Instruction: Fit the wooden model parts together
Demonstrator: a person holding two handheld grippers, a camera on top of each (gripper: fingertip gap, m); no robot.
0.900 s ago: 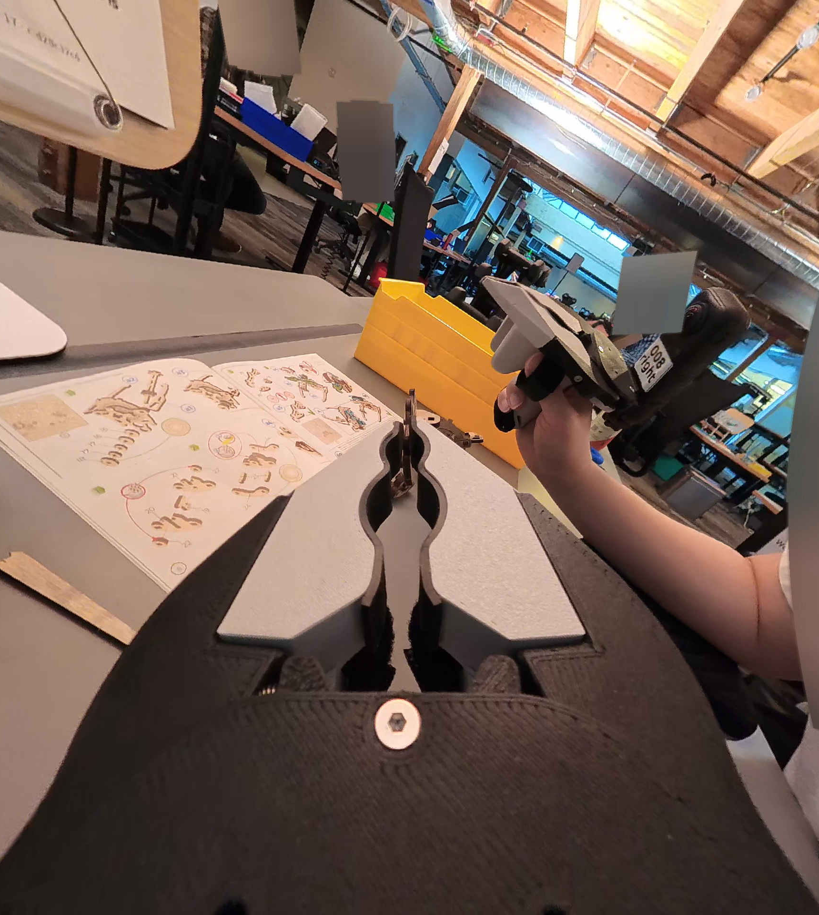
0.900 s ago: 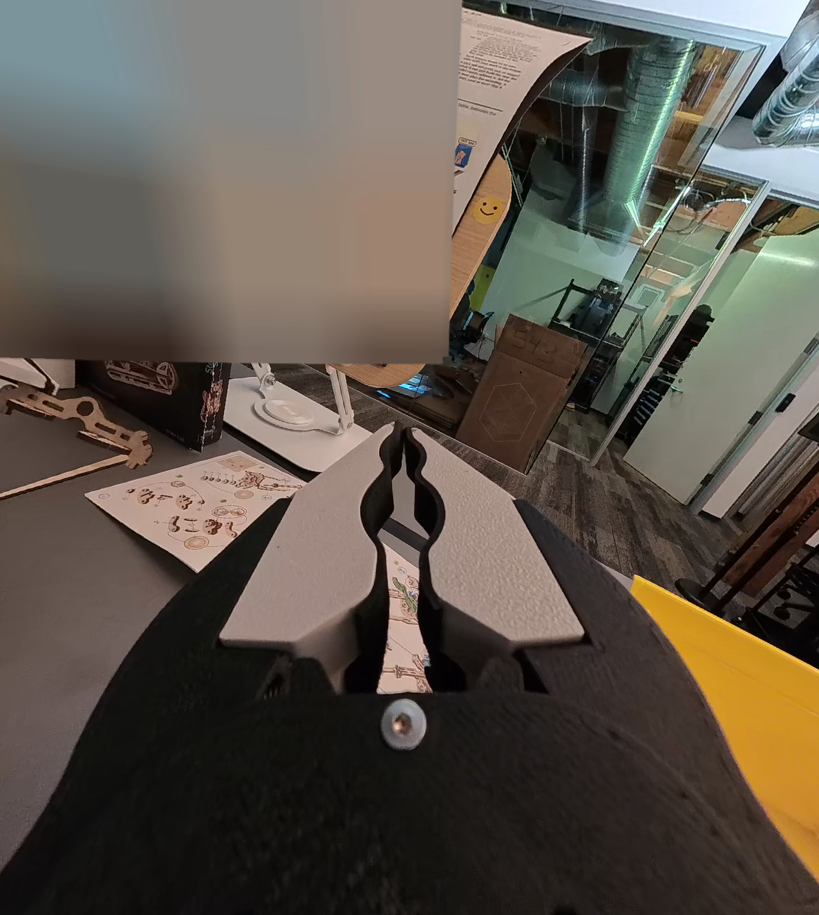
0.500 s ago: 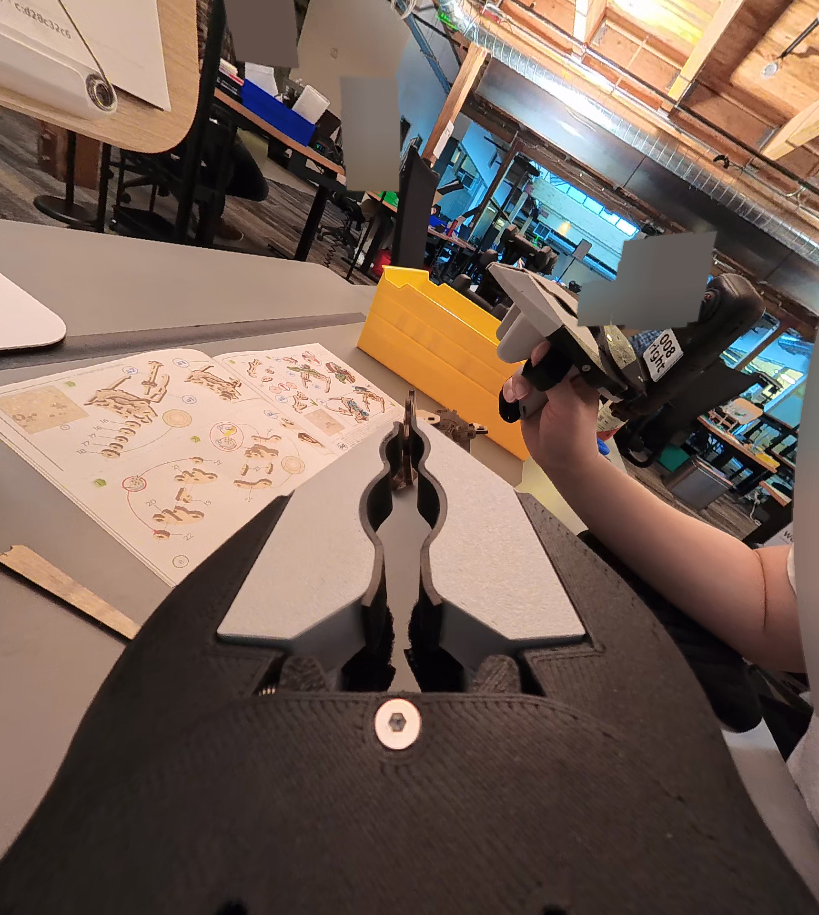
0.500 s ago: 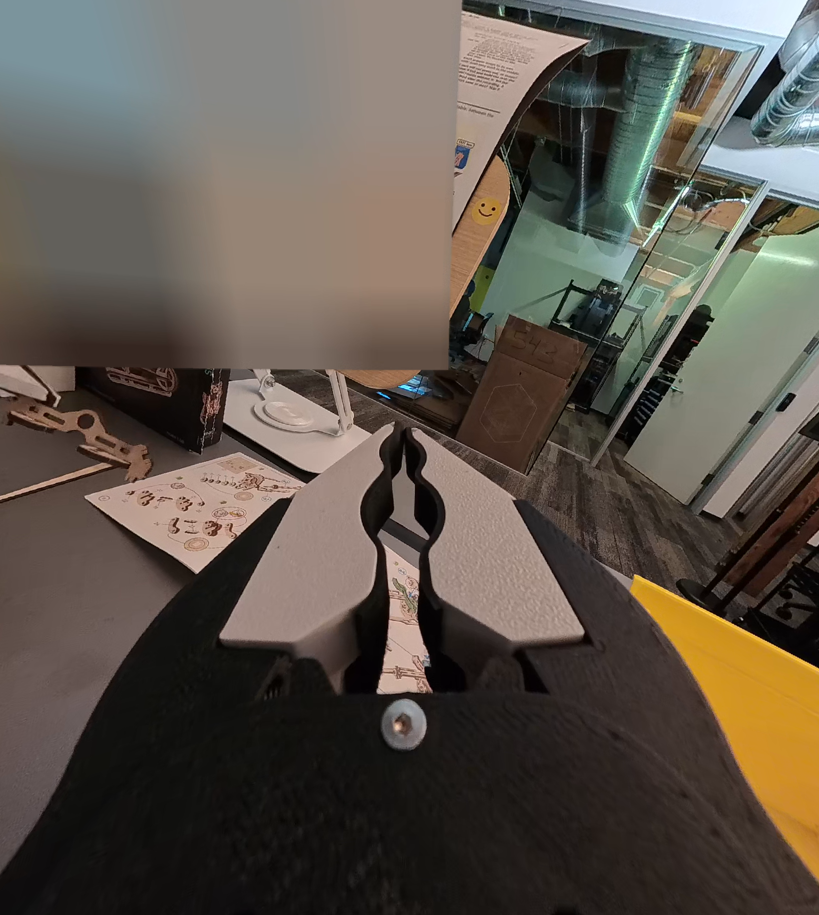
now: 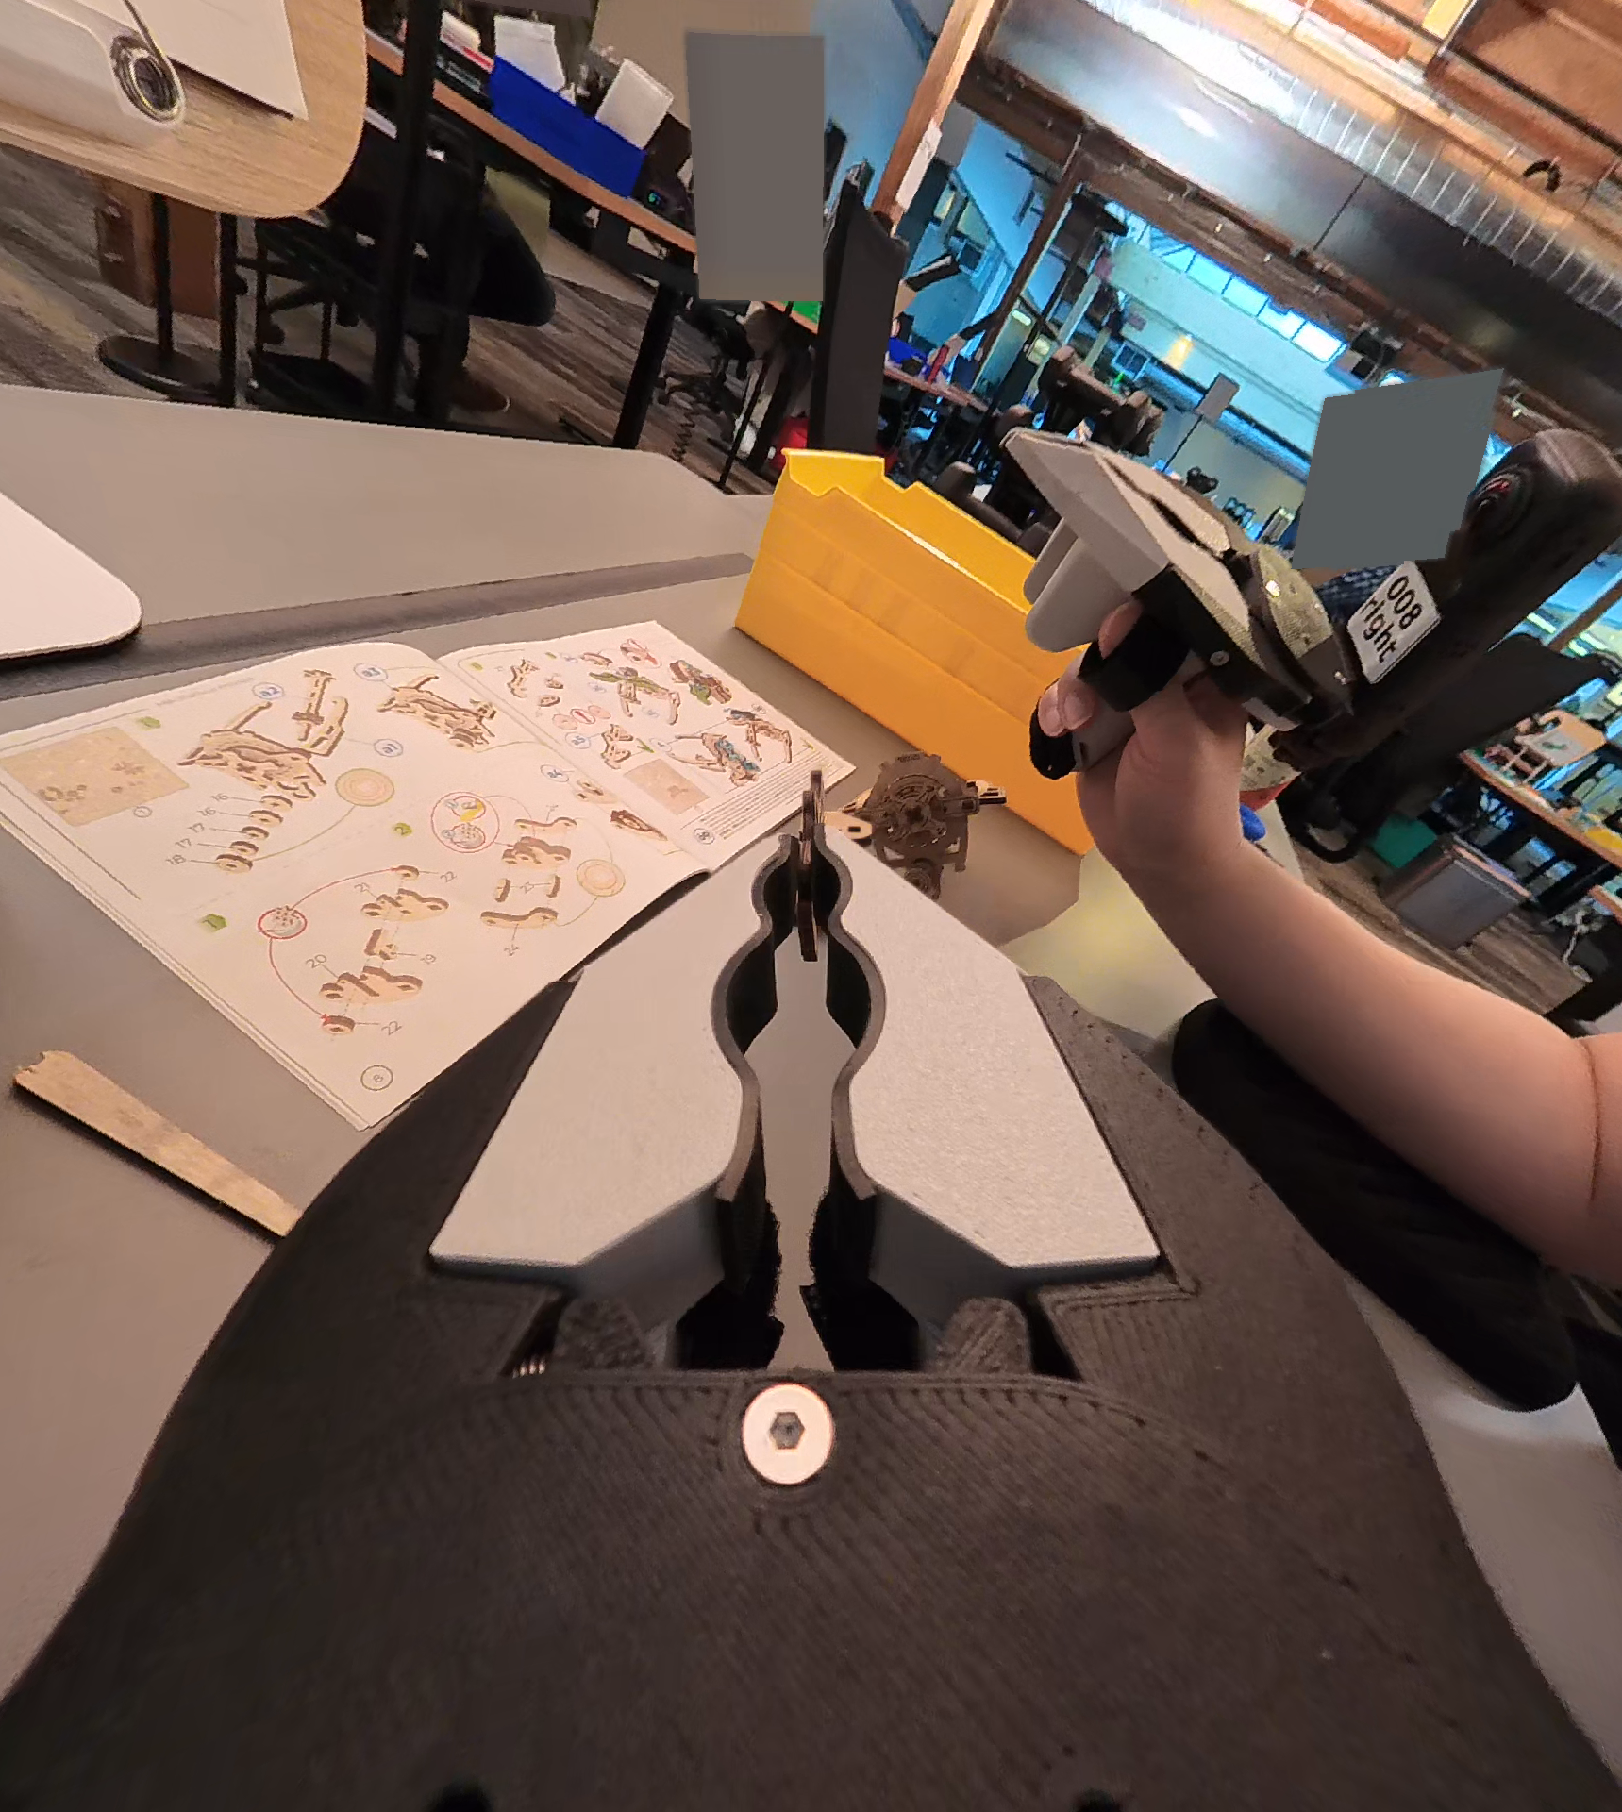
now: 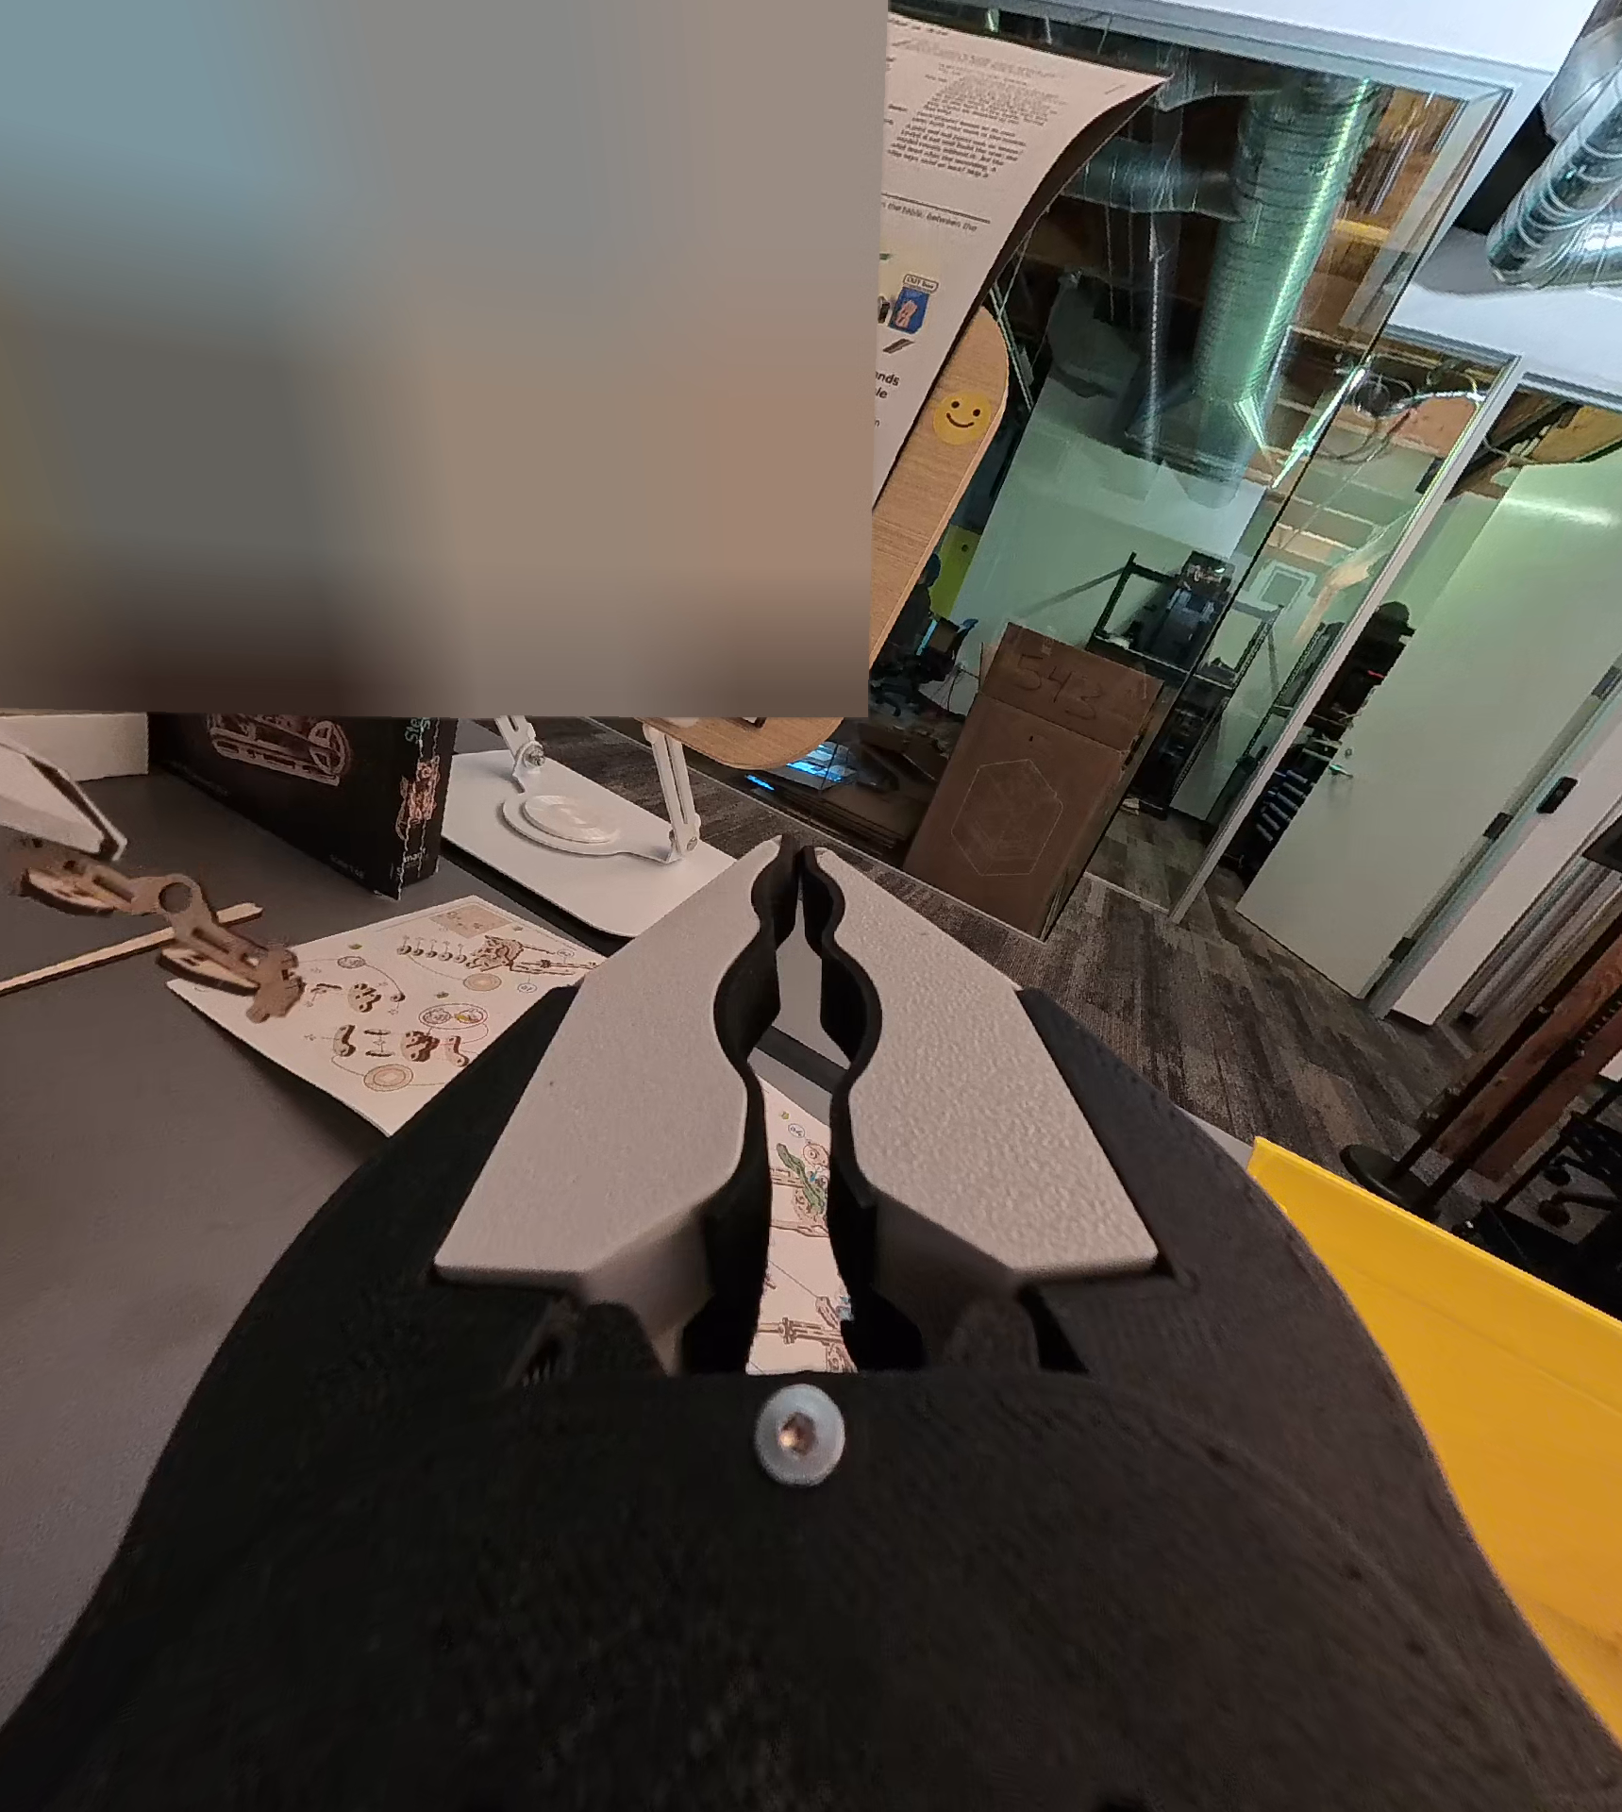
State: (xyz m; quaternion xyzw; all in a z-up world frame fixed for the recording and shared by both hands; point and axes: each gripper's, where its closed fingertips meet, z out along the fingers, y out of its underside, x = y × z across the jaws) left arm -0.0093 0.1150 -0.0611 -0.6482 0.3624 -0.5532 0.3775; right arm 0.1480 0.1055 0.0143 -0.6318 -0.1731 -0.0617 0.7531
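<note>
- Pinching a thin wooden part [image 5: 809, 863] at frame centre, the left tool [image 5: 807, 887] was clenched; the part-built model [image 5: 914, 814] lay beyond on the counter [image 5: 346, 510], unjoined;
- the right tool [image 6: 799, 882] was closed on nothing, raised at right; fitting apparently remained.

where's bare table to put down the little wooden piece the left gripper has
Free: the grey table left of the wooden strip, and the far stretch behind the instruction booklet. Crowded: the gap between booklet and yellow bin, where the part-built wooden model sits.
</note>
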